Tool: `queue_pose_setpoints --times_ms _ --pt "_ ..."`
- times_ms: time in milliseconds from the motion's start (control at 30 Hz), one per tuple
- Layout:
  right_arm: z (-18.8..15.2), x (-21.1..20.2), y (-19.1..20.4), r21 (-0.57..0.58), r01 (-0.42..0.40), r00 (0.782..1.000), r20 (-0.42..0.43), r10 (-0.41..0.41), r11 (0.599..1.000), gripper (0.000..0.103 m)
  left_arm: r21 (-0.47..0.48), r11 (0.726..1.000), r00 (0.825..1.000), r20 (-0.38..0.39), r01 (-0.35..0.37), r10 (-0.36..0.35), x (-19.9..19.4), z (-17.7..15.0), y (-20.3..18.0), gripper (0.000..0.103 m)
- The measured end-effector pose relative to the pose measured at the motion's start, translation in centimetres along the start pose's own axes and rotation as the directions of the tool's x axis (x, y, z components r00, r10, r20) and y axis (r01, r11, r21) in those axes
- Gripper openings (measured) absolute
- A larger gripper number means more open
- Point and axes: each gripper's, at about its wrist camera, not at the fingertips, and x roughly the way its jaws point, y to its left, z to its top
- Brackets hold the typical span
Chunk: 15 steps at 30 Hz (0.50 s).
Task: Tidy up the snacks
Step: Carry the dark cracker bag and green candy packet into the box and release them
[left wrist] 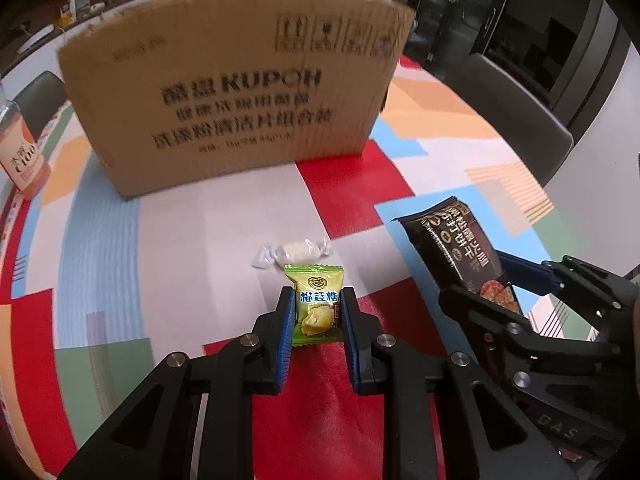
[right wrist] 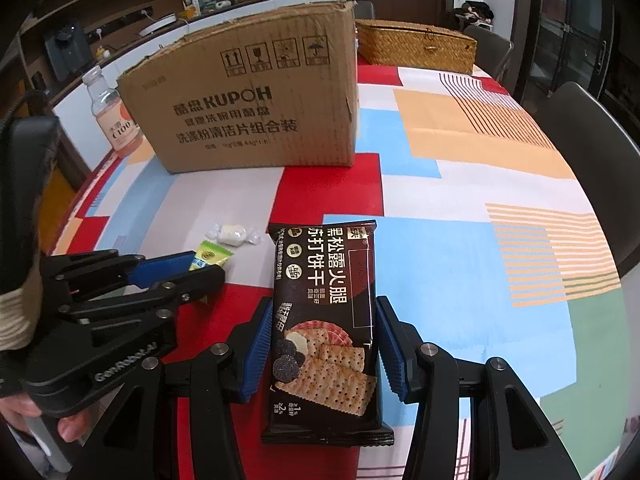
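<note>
Now left hand-held gripper [left wrist: 316, 312] clamps green candy [left wrist: 316, 306]; right hand-held gripper [right wrist: 324, 344] clamps cracker packet [right wrist: 324, 320].

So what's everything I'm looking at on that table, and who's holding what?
cardboard box: one, brown, standing at the back of the table
drink bottle: one, clear with pinkish drink, left of the box
woven basket: one, straw-coloured, behind the box to the right
tablecloth: one, red, blue, orange, green and white blocks
chairs: two seen, dark, at the table's edge
white candy: one, clear wrapper, loose on the cloth
green candy: one, green packet, between the left jaws
cracker pack: one, black, between the right jaws
left gripper: black with blue pads, shut on the green candy
right gripper: same make, shut on the cracker pack
hand: one, holding the left gripper
</note>
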Motion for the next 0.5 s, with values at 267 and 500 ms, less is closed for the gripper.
queue_pose_setpoints --times_ms 267,500 --pt "1.7 -1.6 1.3 -0.016 -0.015 0.998 0.055 0.016 1.0 0.05 -0.027 1.0 0.996 0.09 0.011 -0.008 -4.0 0.9 1.4 0.023" --pt "3.8 -3.2 2.9 -0.041 -0.027 0.993 0.116 0.031 0.999 0.05 -0.036 0.999 0.983 0.185 0.005 0.002 -7.6 2.2 2.8 0.023"
